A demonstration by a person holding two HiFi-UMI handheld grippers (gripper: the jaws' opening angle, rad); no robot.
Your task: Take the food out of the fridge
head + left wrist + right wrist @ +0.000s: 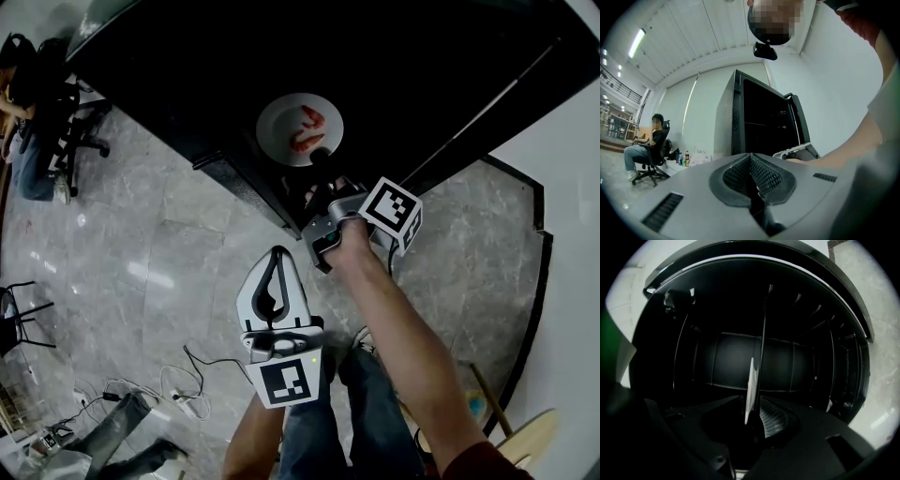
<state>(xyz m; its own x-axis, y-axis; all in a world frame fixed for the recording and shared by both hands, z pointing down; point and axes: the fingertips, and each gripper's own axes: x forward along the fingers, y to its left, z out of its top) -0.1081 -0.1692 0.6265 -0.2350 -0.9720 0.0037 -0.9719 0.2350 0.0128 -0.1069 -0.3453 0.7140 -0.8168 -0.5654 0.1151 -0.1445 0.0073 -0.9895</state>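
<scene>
Head view looks steeply down; both gripper views face the fridge [759, 117], seemingly close.

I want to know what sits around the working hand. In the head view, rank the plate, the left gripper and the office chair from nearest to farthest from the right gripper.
1. plate: its rim is clamped in the right gripper, just above it in the picture.
2. left gripper: below and slightly left, over the floor.
3. office chair: far left, near the picture's edge.

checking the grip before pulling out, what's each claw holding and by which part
The right claw grips the white plate of shrimp by its near rim, edge between the jaws. The left claw is shut, empty.
</scene>
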